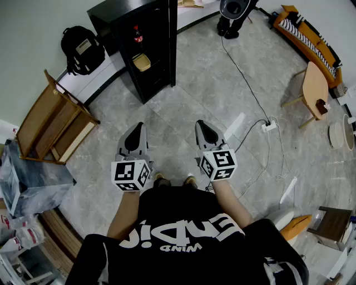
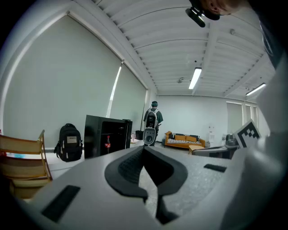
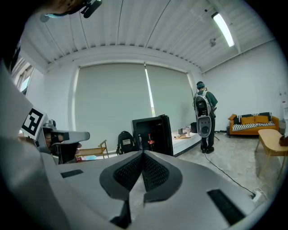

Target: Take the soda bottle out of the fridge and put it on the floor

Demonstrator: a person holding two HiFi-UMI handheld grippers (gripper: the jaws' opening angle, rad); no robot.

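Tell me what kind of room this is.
Likely an office lounge or test studio: a tall black open fridge by the wall, an orange striped sofa, and a white power strip on the grey tiled floor.

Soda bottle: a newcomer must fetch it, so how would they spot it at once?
Find the open black fridge beside a black backpack. The soda bottle stands on its upper shelf. It is dark with red on it, unlike the yellow thing on the shelf below.

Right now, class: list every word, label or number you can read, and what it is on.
"WIND", probably: small white print on the black shirt.
Large lettering above it: creased, not surely readable.
Too small to read: the backpack tag, the soda bottle label.
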